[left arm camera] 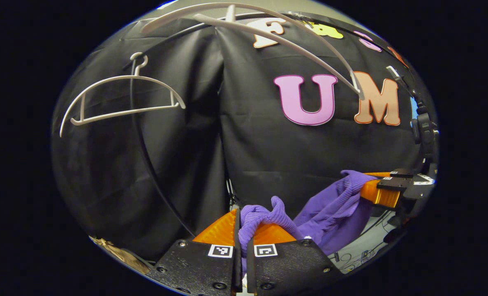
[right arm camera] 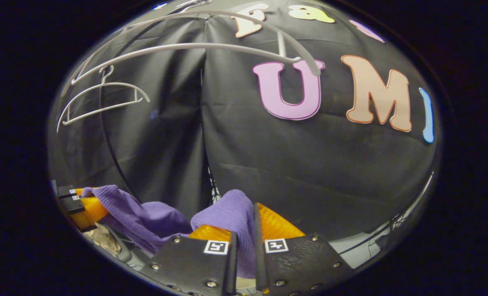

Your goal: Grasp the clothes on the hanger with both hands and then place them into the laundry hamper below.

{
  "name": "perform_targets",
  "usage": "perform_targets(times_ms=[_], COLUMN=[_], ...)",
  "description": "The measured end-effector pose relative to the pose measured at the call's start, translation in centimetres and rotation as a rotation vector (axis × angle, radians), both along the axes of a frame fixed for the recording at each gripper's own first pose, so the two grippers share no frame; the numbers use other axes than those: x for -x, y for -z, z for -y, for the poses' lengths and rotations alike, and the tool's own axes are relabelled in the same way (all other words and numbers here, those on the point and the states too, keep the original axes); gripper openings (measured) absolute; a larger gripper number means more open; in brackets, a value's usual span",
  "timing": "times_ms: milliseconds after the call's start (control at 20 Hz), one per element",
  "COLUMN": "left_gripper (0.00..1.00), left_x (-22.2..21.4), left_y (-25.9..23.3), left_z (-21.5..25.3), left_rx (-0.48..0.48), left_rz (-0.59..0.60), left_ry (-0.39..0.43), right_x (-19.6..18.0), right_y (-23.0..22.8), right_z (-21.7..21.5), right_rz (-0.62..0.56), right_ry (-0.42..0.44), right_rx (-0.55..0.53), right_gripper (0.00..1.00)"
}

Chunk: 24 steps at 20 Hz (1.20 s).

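Purple knit garment (left arm camera: 330,209) stretches across the lower frame between both grippers. Left gripper (left arm camera: 244,230), bottom centre of its view, is nearly closed, pinching a bunched fold. Right gripper (right arm camera: 246,230) likewise clamps the fabric. Bare white hangers (left arm camera: 120,102) hang upper left.

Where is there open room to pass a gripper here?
Open space lies below the near hanger and right of the far hanger, in front of the wall. It is crowded low down, where the left gripper and right gripper stretch the purple garment between them.
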State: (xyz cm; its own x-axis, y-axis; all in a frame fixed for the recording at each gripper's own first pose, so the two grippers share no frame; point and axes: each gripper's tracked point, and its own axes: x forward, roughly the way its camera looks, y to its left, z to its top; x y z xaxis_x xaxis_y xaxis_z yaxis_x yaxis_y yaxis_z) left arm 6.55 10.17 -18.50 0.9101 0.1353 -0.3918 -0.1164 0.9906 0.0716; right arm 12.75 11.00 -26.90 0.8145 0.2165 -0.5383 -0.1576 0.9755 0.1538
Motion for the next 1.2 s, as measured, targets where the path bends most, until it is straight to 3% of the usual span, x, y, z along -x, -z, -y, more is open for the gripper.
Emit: perform_targets(times_ms=[350,850,1150,1200], left_gripper=[0.05,0.05,0.05,0.06], left_x=[-0.2,0.9,2.6,3.8], left_y=[4.3,10.7,15.0,16.4], left_z=[1.4,3.5,5.3,6.2], left_rx=[0.047,0.074,0.179,0.206], left_rz=[-0.113,-0.322,-0.458,-0.545], left_ry=[0.063,0.126,0.161,0.181], right_x=[2.6,6.1,5.6,5.7], right_y=[3.2,7.8,7.5,7.7], right_z=[-2.3,-2.4,-2.1,-2.0], right_rz=[-0.074,-0.216,-0.211,-0.215], right_ry=[-0.081,-0.108,-0.110,-0.105], right_rx=[0.017,0.015,0.019,0.015], right_gripper=[0.18,0.18,0.18,0.18])
